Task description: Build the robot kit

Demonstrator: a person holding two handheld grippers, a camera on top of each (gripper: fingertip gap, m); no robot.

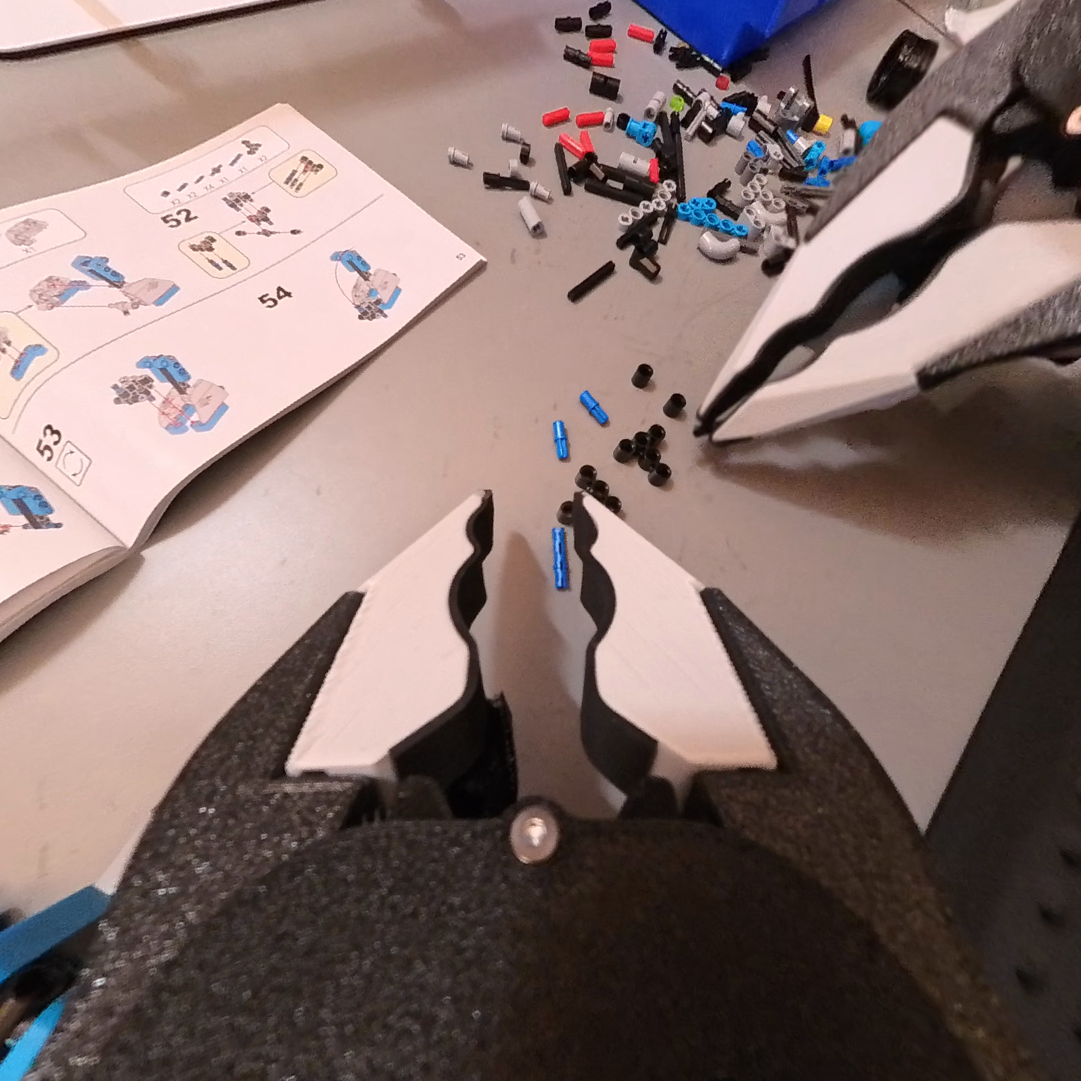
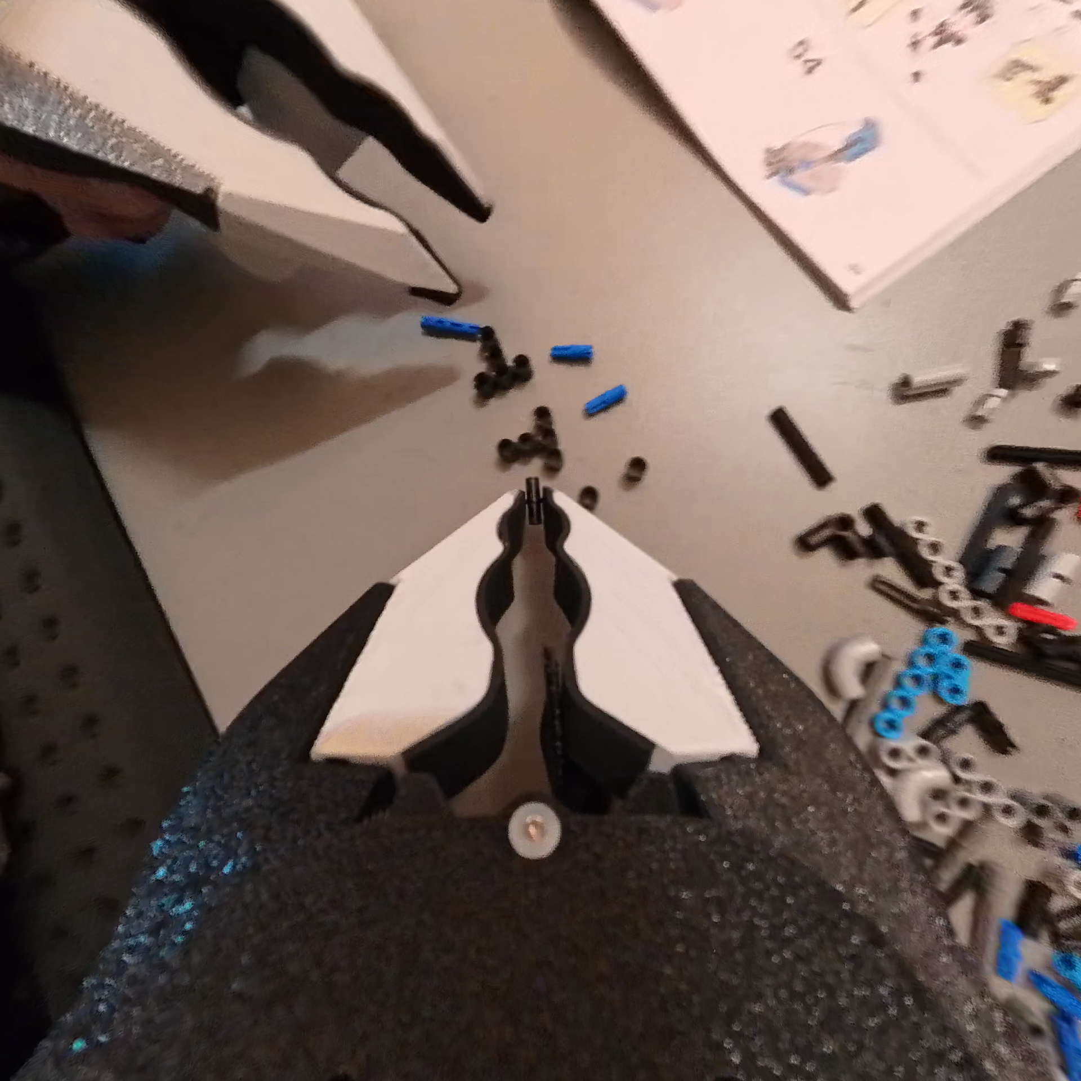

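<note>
The left gripper (image 1: pixel 533 503) is sitting low over the grey bench (image 1: pixel 351 614) with its white-and-black fingers (image 1: pixel 421 614) spread apart, holding nothing. A small blue plastic connector pin (image 1: pixel 560 557) is lying on the bench in the gap, just beside the inner edge of the right-hand finger, and I can't tell if they're actually touching. A tiny black bushing (image 1: pixel 566 511) is sitting right at that fingertip too.

The right gripper (image 2: pixel 533 496) is pinching a short black plastic pin (image 2: pixel 533 498) at the very tips, fingers (image 2: pixel 637 637) pressed nearly together on it, with the pin poking out forward. In the left wrist view the same gripper (image 1: pixel 703 426) is coming in from the right with its tips down near the bench.

Between the two grippers, a loose cluster of little black round bushings (image 1: pixel 643 450) is lying about, with two more blue pins (image 1: pixel 593 407) just beside it. Further out a big scattered pile of black, grey, red and light-blue building-toy parts (image 1: pixel 690 169) is spreading across the bench, next to a blue plastic bin (image 1: pixel 725 29) and a black rubber tyre (image 1: pixel 898 67). An open white paper instruction booklet (image 1: pixel 222 304) is lying flat on the left. A dark perforated board (image 2: pixel 52 672) is running along the bench edge.
</note>
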